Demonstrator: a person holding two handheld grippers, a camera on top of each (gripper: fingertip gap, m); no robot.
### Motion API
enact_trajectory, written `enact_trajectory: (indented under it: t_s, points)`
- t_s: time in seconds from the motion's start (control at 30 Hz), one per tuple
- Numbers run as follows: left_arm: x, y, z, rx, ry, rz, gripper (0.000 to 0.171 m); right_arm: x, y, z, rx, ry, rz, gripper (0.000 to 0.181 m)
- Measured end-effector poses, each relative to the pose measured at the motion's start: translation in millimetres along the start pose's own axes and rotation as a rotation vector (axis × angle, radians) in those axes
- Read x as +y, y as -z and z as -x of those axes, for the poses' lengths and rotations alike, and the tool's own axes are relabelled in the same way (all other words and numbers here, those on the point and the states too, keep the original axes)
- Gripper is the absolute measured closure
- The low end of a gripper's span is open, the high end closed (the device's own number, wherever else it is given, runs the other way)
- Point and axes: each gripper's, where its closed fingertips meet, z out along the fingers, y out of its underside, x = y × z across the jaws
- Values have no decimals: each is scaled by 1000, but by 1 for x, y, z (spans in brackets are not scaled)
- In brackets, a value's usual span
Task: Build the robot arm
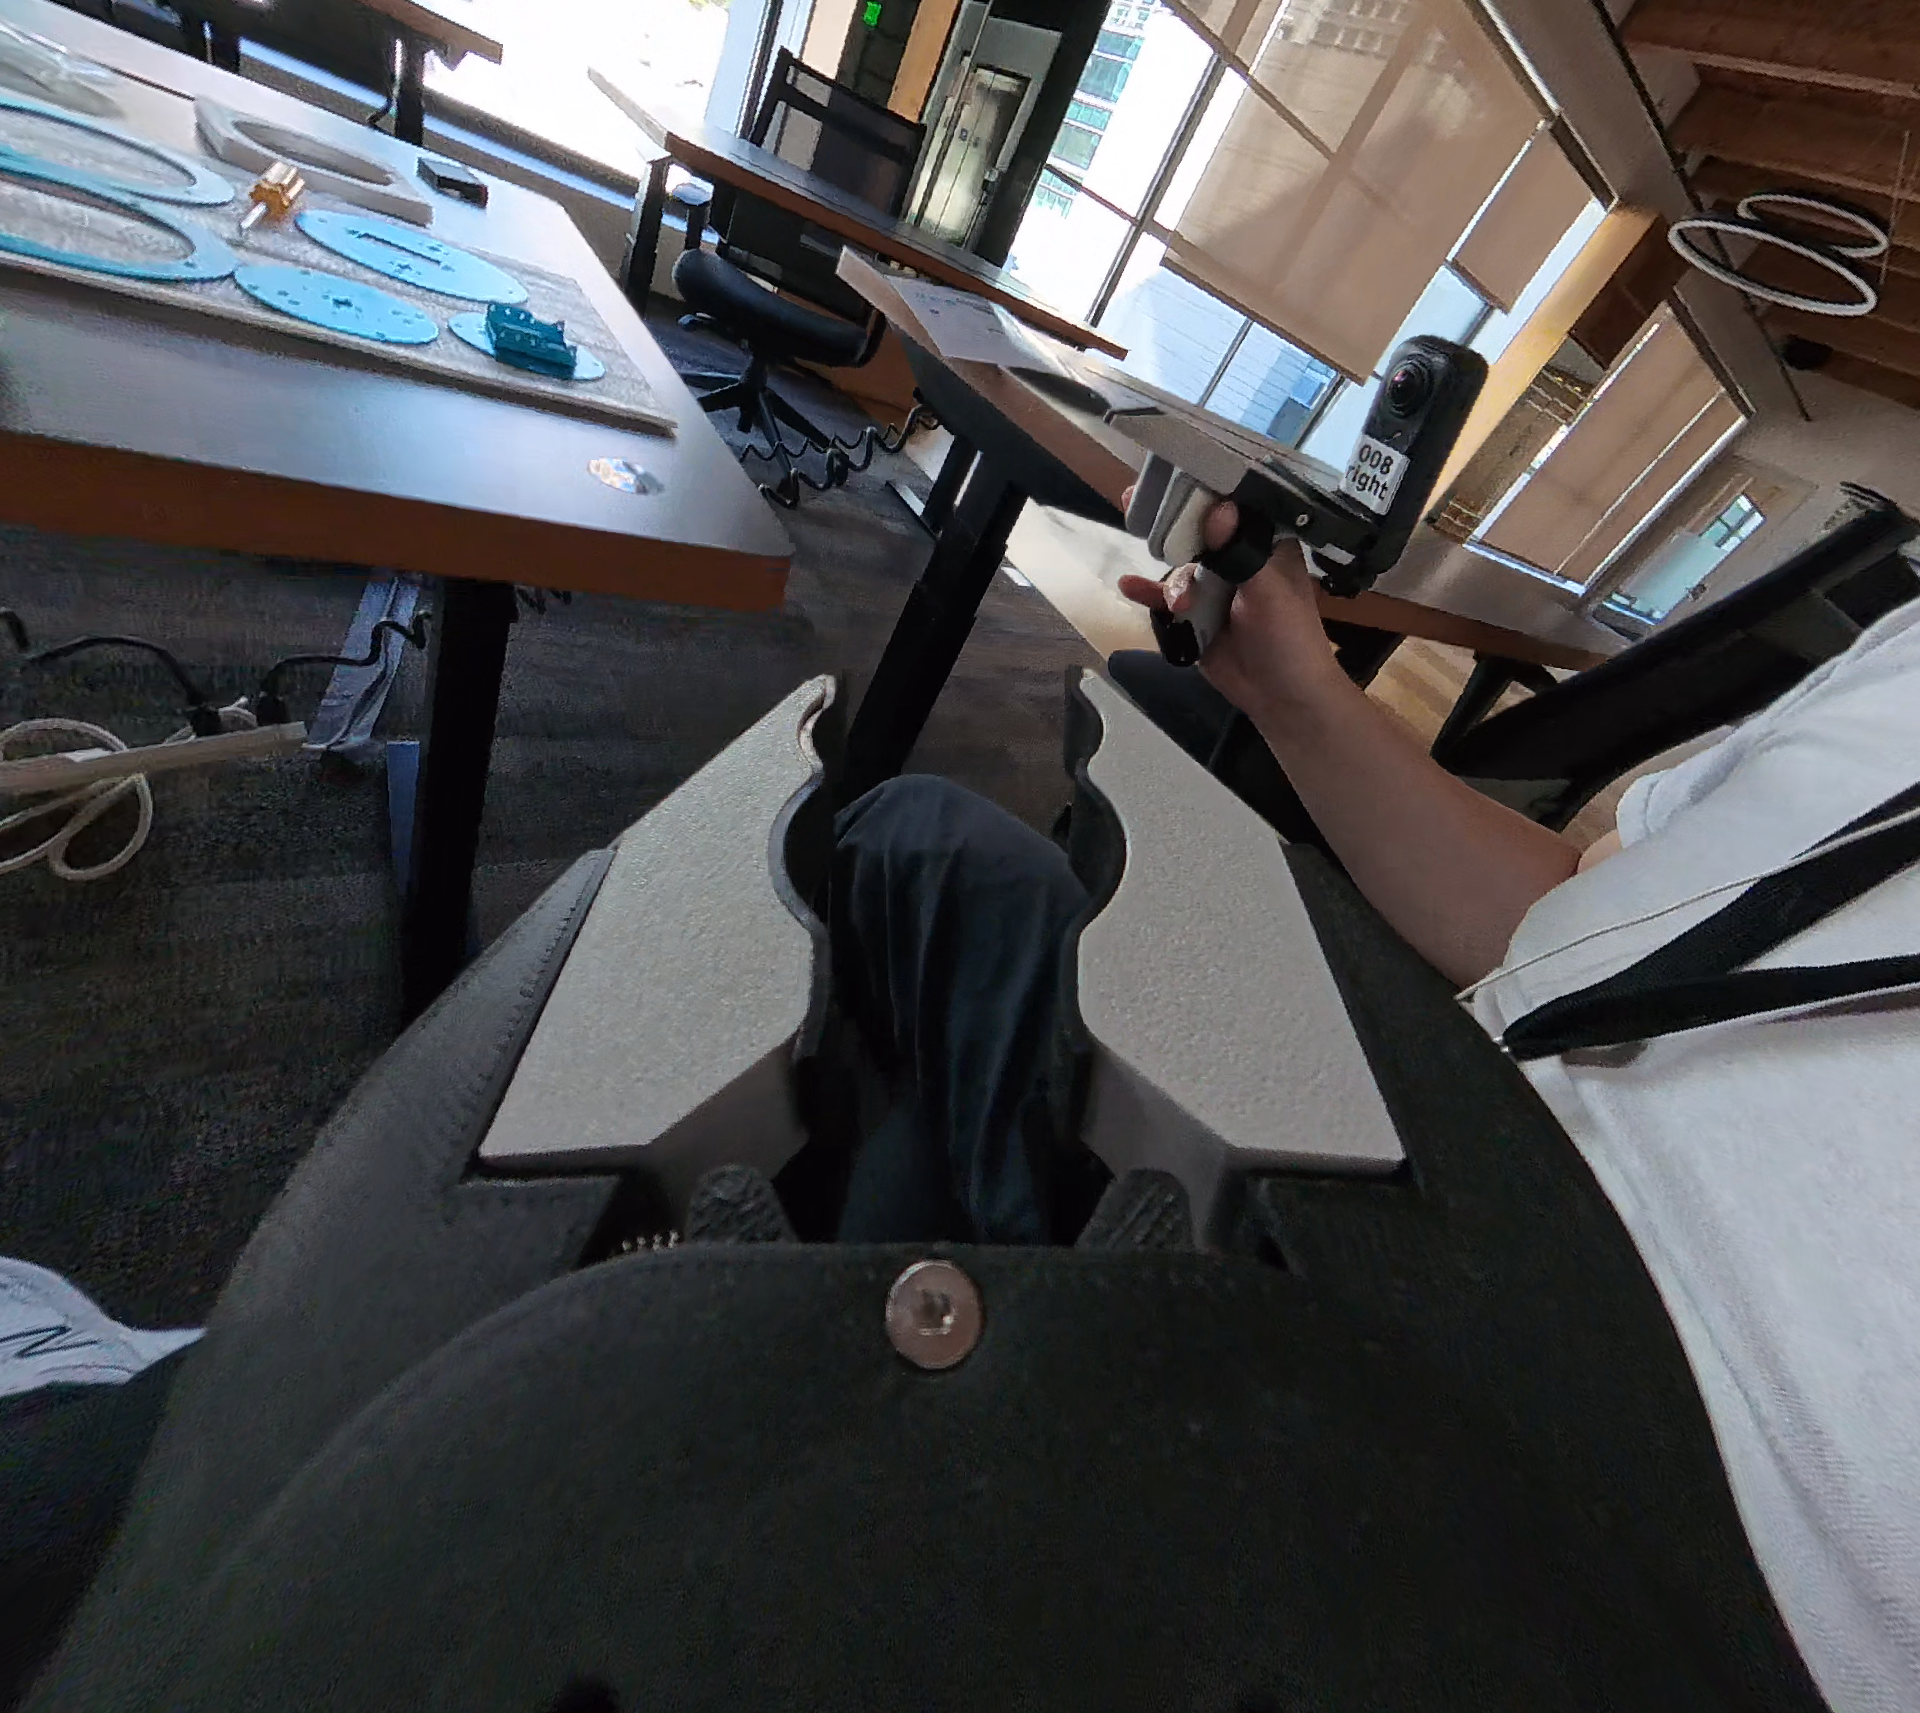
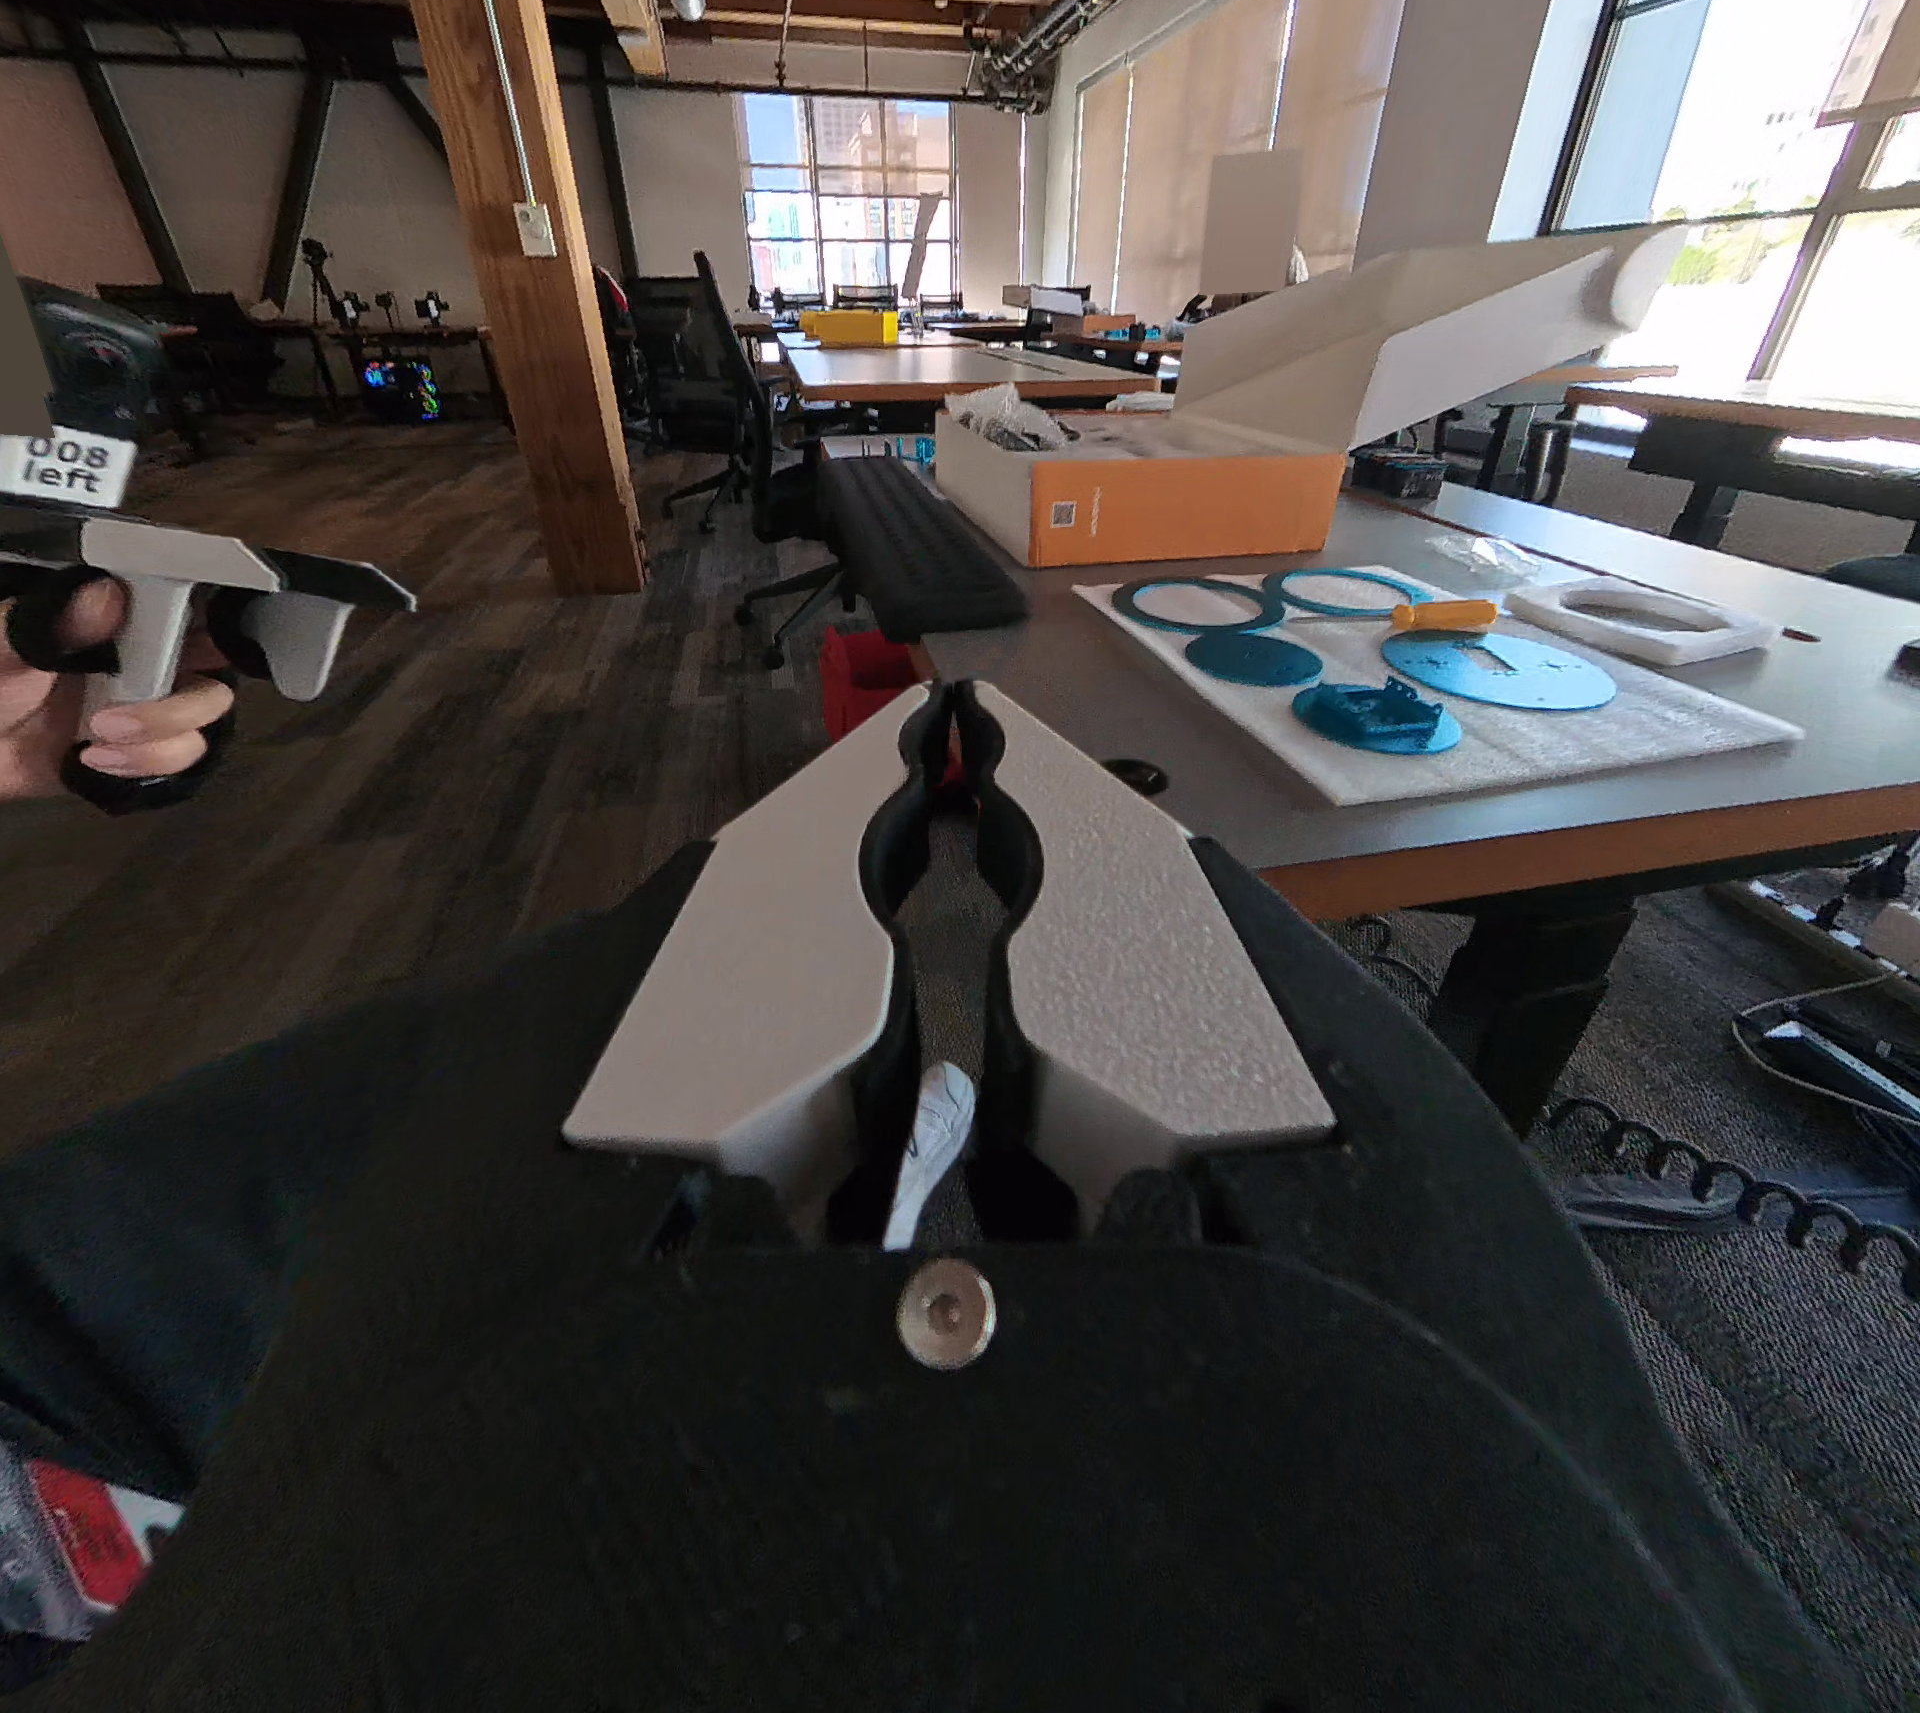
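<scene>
My left gripper [image 1: 956,702] is open and empty, held low beside the table [image 1: 364,468], with a knee in dark trousers [image 1: 935,915] behind the gap. My right gripper [image 2: 951,702] is shut on nothing, in the air just off the table's near corner [image 2: 1558,822]. On the table a white foam sheet [image 2: 1558,738] carries blue discs [image 2: 1496,671], blue rings [image 2: 1195,603], a blue bracket [image 2: 1371,713] and an orange-handled screwdriver [image 2: 1444,614]. The discs [image 1: 332,307] and bracket [image 1: 530,338] also show in the left wrist view. A hand [image 1: 1257,624] grips the right gripper's handle.
An open orange and white box [image 2: 1184,500] and a white foam frame [image 2: 1642,619] lie on the table. A black ridged pad [image 2: 914,541] hangs over its far end. Office chairs [image 2: 748,437], a wooden post [image 2: 520,209], other desks and floor cables [image 1: 73,790] stand around. About 25 cm separates my left fingertips from my right.
</scene>
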Motion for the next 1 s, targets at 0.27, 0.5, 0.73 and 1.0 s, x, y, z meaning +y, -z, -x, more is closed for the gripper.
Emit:
enact_trajectory:
  t_s: [0.27,0.5,0.73,1.0]
  points:
    - [20,34,0,-49,16,14,131,50,-9,29,-7,-69,71,181]
    - [24,20,31,-70,-35,60,130,72,-18,10,97,-11,107,174]
    - [4,-34,93,-111,-82,111,130,75,-36,-54,237,52,168,172]
    - [-54,-135,177,-152,-155,189,141,69,-76,-122,249,13,145,172]
